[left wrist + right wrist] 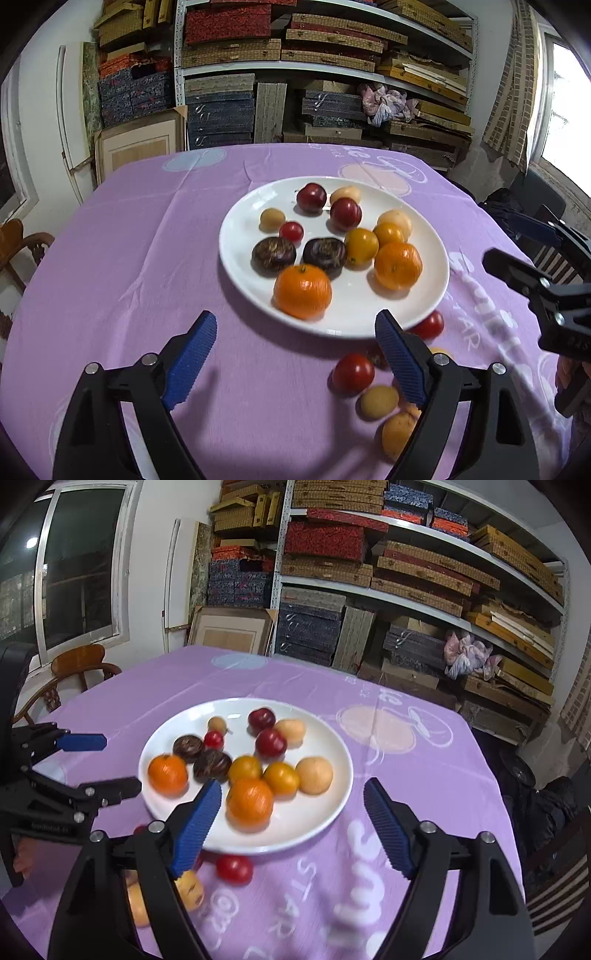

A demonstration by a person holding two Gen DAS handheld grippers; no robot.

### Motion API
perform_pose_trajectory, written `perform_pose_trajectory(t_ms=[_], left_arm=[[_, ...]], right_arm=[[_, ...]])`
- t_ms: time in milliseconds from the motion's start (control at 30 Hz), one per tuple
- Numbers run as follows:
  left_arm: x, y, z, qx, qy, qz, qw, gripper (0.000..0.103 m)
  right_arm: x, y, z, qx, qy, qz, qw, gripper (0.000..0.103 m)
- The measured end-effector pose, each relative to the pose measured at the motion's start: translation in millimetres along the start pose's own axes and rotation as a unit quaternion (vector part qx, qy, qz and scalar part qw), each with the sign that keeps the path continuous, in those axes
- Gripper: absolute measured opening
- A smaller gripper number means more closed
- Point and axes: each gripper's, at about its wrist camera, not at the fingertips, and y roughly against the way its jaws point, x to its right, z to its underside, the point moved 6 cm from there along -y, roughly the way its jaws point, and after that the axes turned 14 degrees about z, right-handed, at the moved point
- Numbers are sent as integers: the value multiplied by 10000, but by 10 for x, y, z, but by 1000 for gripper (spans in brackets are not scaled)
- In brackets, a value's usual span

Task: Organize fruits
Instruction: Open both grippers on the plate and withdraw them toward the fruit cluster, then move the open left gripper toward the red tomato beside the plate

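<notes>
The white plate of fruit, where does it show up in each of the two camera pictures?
Left wrist view: the white plate sits centre, a little right, just beyond the open left claw.
Right wrist view: the white plate sits centre-left, partly behind the open right claw.
Shared landmark: the peach circle printed on the purple cloth, just beyond the plate.

Even indoor light, with a blown-out window (565, 107) at the left view's right edge. Fruit casts soft shadows on the glossy white plate (251, 221). Fisheye bending and dark corners frame both views; the near fruit is motion-blurred.
</notes>
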Motion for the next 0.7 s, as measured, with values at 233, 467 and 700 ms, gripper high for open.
perform_pose_trajectory(t_ms=[233, 467, 700], left_arm=[[18, 84, 501, -231, 334, 40, 9992, 88], [80, 35, 576, -239, 228, -61, 9994, 88], [11, -46, 603, -383, 316, -175, 9986, 88]], right_arm=[[-187, 129, 620, -425, -63, -54, 9991, 84], [-107, 90, 679, -454, -155, -12, 9988, 85], [15, 95, 646, -460, -400, -128, 9981, 90]])
